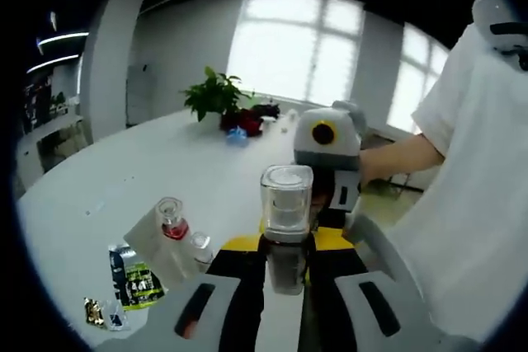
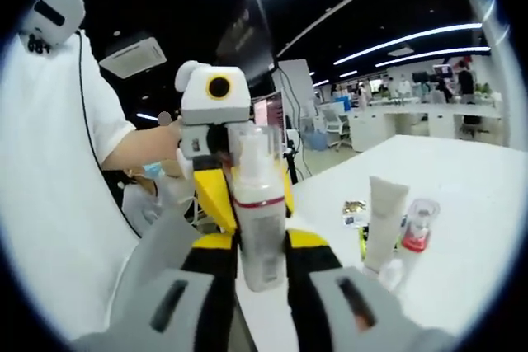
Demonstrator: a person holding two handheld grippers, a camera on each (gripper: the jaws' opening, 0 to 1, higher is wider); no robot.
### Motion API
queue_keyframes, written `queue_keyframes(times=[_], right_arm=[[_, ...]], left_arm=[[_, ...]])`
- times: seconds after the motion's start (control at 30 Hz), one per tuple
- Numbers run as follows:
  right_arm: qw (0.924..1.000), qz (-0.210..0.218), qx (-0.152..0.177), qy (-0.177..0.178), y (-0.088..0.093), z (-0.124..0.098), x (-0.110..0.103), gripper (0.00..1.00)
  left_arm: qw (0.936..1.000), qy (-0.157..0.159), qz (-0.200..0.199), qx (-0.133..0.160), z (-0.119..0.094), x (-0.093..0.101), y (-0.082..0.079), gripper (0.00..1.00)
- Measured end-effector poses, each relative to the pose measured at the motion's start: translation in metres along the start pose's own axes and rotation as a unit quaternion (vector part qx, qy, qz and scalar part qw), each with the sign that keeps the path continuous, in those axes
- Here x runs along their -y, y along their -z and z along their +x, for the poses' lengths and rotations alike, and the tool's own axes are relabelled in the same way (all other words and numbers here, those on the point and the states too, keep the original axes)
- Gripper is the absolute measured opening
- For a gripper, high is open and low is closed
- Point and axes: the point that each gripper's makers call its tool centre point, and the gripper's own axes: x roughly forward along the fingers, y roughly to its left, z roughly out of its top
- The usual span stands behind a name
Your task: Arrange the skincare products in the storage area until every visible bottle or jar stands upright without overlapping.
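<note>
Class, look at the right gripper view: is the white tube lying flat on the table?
No, the white tube stands upright on the white table.

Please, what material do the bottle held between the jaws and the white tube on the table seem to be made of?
Bottle: probably clear glossy plastic or glass, since the background shows through it. White tube: likely matte soft plastic, opaque with a flattened, crimped top. Neither is certain.

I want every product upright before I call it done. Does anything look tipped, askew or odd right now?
Yes. The white tube leans at a slant among the small clear bottles on the white table. The clear square-capped bottle is lifted off the table, pinched between both claws: left claw, right claw.
</note>
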Motion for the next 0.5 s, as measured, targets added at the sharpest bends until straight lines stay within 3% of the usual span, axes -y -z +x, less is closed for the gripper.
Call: queue_keyframes(times=[0.13, 0.23, 0.37, 0.5], right_arm=[[0.9991, -0.016, -0.039, 0.003, 0.014, -0.004, -0.002, 0.31], [0.9989, -0.015, -0.044, 0.006, 0.017, -0.014, -0.003, 0.31], [0.9991, -0.009, -0.036, 0.022, 0.010, -0.028, 0.001, 0.31], [0.9992, 0.000, -0.006, 0.040, -0.010, -0.038, 0.008, 0.33]], left_arm=[[0.9999, -0.012, 0.009, -0.006, -0.002, -0.005, 0.001, 0.16], [0.9995, -0.020, 0.019, -0.013, -0.005, -0.008, 0.003, 0.16], [0.9985, -0.034, 0.033, -0.028, -0.004, -0.012, 0.012, 0.16], [0.9978, -0.041, 0.039, -0.034, -0.001, -0.012, 0.019, 0.16]])
